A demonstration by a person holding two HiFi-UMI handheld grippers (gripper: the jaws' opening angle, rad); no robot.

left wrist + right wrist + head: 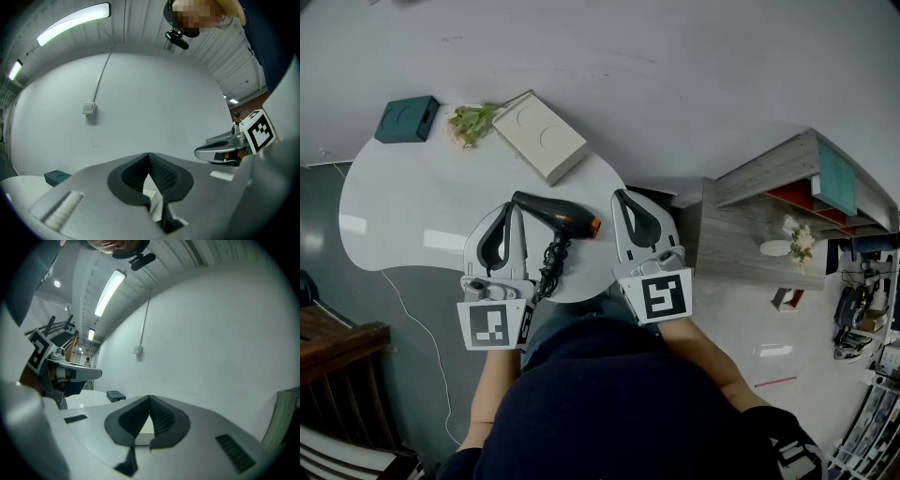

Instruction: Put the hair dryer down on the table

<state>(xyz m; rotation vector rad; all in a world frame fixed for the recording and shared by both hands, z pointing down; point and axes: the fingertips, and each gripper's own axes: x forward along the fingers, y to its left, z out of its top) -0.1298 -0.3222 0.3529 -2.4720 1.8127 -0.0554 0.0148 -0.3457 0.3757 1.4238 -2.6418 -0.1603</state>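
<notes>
Evidently hair dryer (555, 217) set down, flat by table (394, 206) near edge; left gripper (510, 210), right gripper (621, 197) pressed together, empty.

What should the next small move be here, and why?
Probably just draw both grippers straight back toward the body. The hair dryer already lies on the table between the left gripper and the right gripper. Each gripper's own view shows its jaws closed with nothing between them, so neither grips it and the putting-down looks done.
</notes>
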